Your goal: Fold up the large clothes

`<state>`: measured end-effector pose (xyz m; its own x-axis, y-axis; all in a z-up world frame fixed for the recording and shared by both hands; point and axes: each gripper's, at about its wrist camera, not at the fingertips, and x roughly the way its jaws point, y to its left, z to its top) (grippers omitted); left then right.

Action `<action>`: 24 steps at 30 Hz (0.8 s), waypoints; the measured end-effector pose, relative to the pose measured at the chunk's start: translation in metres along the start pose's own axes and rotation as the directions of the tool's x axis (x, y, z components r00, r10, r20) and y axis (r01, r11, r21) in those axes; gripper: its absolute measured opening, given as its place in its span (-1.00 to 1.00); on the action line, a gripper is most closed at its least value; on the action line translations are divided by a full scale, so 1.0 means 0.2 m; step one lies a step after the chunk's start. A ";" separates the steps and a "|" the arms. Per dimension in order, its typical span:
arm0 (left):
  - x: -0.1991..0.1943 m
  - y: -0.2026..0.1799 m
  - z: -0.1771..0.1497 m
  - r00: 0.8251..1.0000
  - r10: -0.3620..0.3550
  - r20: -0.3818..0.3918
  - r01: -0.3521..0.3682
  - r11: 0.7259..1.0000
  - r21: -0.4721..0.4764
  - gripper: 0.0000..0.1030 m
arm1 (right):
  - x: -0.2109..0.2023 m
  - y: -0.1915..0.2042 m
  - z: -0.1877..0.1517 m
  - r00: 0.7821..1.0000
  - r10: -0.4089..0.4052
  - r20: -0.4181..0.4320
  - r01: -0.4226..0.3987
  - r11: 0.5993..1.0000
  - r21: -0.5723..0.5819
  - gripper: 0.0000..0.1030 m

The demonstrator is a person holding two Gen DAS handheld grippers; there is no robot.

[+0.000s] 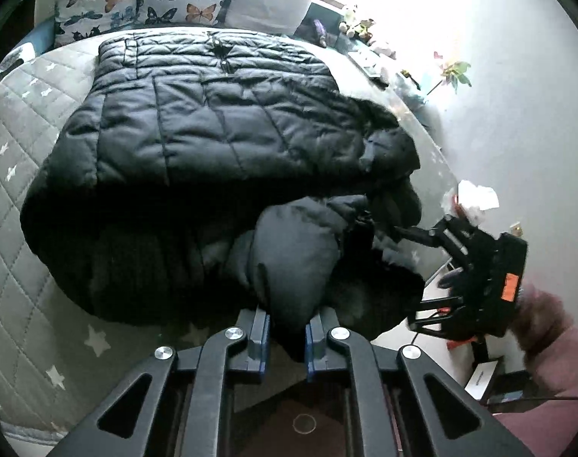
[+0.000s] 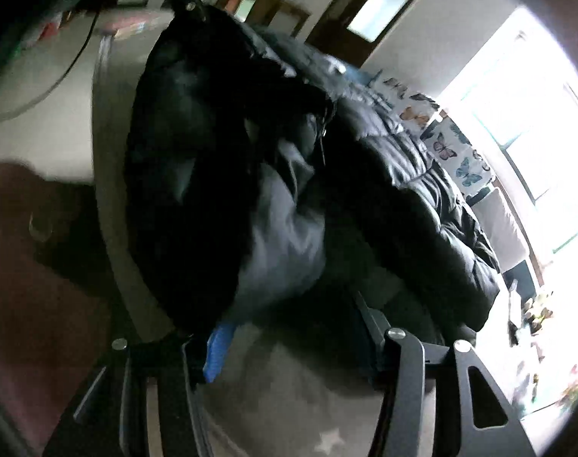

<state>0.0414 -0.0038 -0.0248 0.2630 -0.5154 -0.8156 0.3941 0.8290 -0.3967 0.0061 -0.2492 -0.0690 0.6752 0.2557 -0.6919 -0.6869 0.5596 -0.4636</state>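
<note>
- A large black quilted puffer coat [image 1: 212, 129] lies spread on a bed [image 1: 18, 198] covered in a grey quilted cover with white stars.
- In the left wrist view the coat's long axis runs from the near edge of the bed up toward the headboard, where butterfly-print pillows [image 1: 144, 0] and a plain white pillow [image 1: 269, 3] are lined up.
- A straight hem-like edge of the coat points at the pillows; the bunched, furry hood and collar end [image 1: 384, 175] lies toward the near right corner of the bed.
- A padded sleeve [image 1: 296, 251] is folded in over the near part of the coat, its rounded end coming down toward the camera.
- The left tongs [image 1: 287, 333] are narrowed onto that sleeve end: dark fabric fills the gap between the blue pads, which press it from both sides.
- The right tongs [image 1: 418, 274] sit at the right edge of the coat by the fur trim, held by a hand in a pink sleeve [image 1: 548, 346]; their two fingers stand apart.
- In the blurred right wrist view, one blue pad [image 2: 218, 354] shows just below the dark bulk of the coat [image 2: 220, 175], with bare bed cover in the gap between the fingers; nothing is gripped there.
- A bright window [image 2: 536, 114] lies beyond the pillows.
</note>
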 end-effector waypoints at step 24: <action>-0.15 0.09 -0.35 0.930 0.318 0.186 -0.348 0.923 0.163 0.46 | -0.09 -0.47 0.26 0.974 0.171 0.149 -0.221 0.860 0.460 -0.59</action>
<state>-0.0209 0.0429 -0.0370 0.5339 -0.2563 -0.8057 0.4156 0.9094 -0.0139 0.0733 -0.2654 0.0166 0.5803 0.4620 -0.6707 -0.6164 0.7874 0.0091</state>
